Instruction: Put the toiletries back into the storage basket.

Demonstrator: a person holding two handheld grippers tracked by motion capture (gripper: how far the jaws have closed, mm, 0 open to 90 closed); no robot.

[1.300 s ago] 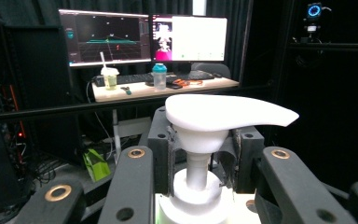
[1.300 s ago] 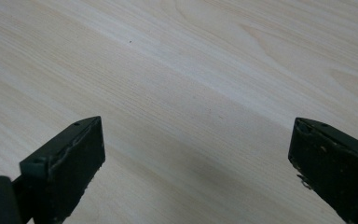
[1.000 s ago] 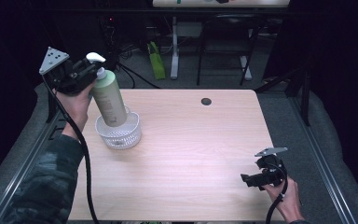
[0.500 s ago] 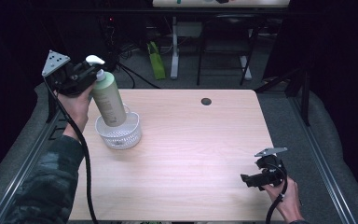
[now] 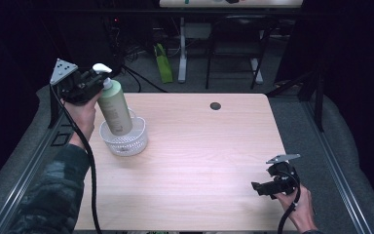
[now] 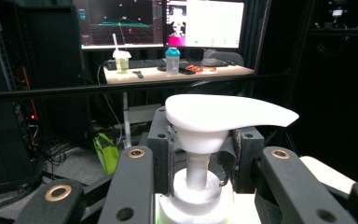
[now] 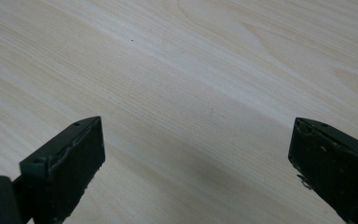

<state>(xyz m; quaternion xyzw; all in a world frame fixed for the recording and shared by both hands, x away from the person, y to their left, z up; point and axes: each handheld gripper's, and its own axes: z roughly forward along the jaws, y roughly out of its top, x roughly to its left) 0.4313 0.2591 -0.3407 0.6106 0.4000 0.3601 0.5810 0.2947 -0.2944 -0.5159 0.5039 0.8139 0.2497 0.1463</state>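
Left gripper (image 5: 88, 84), raised above the basket (image 5: 124, 140), clamps the pump bottle (image 5: 115, 108) by its neck, while the right gripper (image 5: 271, 184) rests wide apart well right of the basket.

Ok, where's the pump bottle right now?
High view, far left of the table: the bottle stands tilted in the white basket, its pump neck gripped by the left gripper.

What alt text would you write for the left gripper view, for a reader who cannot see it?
The left tool is shut on the neck of a white pump bottle, just under its pump head. Behind it stands a dim desk with monitors.
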